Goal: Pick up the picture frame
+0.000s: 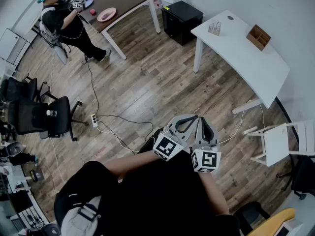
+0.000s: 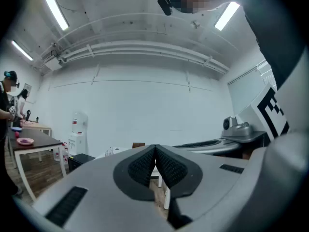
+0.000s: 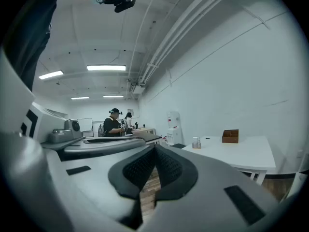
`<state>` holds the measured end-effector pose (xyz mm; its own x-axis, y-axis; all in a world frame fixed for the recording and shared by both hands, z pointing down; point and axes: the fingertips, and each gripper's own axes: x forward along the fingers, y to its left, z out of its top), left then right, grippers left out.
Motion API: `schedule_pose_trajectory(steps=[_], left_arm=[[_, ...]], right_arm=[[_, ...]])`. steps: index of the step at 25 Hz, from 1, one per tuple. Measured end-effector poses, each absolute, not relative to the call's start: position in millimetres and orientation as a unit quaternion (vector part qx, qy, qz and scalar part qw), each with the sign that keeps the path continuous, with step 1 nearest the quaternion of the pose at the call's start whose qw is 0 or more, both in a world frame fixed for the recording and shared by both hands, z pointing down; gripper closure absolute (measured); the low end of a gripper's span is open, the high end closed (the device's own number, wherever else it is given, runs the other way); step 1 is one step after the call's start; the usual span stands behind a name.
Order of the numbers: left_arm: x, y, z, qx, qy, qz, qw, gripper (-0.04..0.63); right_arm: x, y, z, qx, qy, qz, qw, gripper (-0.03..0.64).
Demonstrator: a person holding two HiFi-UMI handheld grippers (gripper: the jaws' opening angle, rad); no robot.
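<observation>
While the head view sets left gripper beside right gripper, only their own views show both closed

Grey left claw and right claw carry black ribbed pads and black-and-white marker cubes; the person wears black.

Head cam looks steeply down on the wood floor. Gripper cams sit low, facing level across the room; head and right ones share the white desk.
</observation>
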<state>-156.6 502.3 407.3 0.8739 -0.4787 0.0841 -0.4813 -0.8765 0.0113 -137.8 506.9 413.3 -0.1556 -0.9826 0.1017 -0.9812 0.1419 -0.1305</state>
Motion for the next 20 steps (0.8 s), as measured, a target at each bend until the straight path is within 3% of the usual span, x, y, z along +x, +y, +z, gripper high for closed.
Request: schedule_pose_trajectory(steps=[10, 20], left_arm=[[-156, 482, 418, 0.962, -0.259, 0.031, 0.078, 0.581], [-121, 448, 435, 0.968, -0.234, 0.039, 0.078, 0.581]], right_arm=[[-145, 511, 413, -0.634, 0.769, -0.073, 0.003, 0.581], [-80, 469, 436, -0.694, 0.713, -0.103, -0.002, 0.581]])
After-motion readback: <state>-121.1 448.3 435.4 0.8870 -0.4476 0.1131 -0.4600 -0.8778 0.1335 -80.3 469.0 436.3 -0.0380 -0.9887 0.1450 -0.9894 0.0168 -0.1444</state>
